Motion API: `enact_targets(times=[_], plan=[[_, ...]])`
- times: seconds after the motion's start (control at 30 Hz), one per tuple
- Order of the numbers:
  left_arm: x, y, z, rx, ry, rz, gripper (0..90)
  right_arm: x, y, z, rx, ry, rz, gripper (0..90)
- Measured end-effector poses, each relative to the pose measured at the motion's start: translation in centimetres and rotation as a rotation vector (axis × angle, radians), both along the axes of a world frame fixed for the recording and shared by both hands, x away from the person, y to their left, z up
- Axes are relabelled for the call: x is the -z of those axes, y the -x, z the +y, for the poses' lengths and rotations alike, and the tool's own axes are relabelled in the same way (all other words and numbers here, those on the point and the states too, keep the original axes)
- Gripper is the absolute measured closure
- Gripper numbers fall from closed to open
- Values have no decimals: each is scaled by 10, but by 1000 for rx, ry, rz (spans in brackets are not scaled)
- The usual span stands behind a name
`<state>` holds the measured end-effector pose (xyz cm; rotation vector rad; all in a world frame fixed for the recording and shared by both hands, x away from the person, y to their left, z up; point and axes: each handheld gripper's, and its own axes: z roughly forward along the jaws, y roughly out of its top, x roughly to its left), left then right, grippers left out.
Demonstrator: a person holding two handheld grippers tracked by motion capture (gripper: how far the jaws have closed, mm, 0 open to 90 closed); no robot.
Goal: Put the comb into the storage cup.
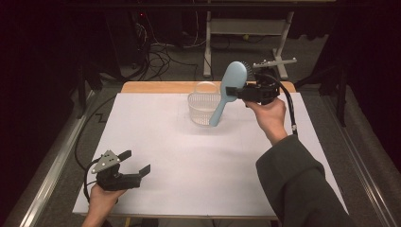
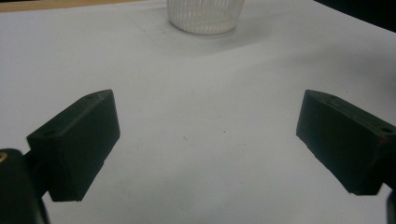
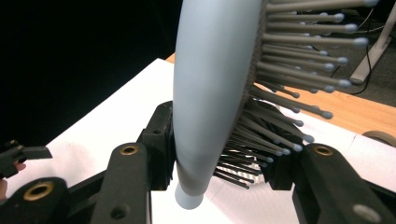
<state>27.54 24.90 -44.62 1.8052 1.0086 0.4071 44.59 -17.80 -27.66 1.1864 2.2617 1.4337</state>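
A light blue hairbrush [image 1: 229,90] hangs in the air at the back of the table, head up and handle slanting down beside a clear ribbed plastic cup [image 1: 204,108]. My right gripper [image 1: 236,91] is shut on the hairbrush just below its head. Up close, the hairbrush [image 3: 210,93] has its smooth back against one jaw and its grey bristles against the other, and my right gripper [image 3: 217,161] clamps it. My left gripper [image 1: 138,162] rests near the front left of the white table [image 1: 156,142], open and holding nothing. Between the wide black jaws of my left gripper [image 2: 208,121] lies bare white surface, with the cup [image 2: 205,16] far ahead.
A wooden strip [image 1: 156,87] runs along the table's far edge. Beyond it stand a metal table frame [image 1: 246,28] and loose cables [image 1: 161,56] on the floor. A metal rail [image 1: 47,175] borders the table on the left.
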Motion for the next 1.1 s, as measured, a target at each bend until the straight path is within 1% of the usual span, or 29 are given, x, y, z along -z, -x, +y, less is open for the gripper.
enact_targets(times=[0.13,0.63,0.9,1.1], plan=[[0,0,0,0,0,-1,54,-3,-4,2,7,6,-12,548],[0,-1,0,3,1,2,54,-5,-23,8,55,-4,-12,549],[0,-1,0,4,1,2,54,-10,-29,11,80,0,-25,549],[0,-1,1,3,2,3,54,-10,-34,13,93,9,-27,549]])
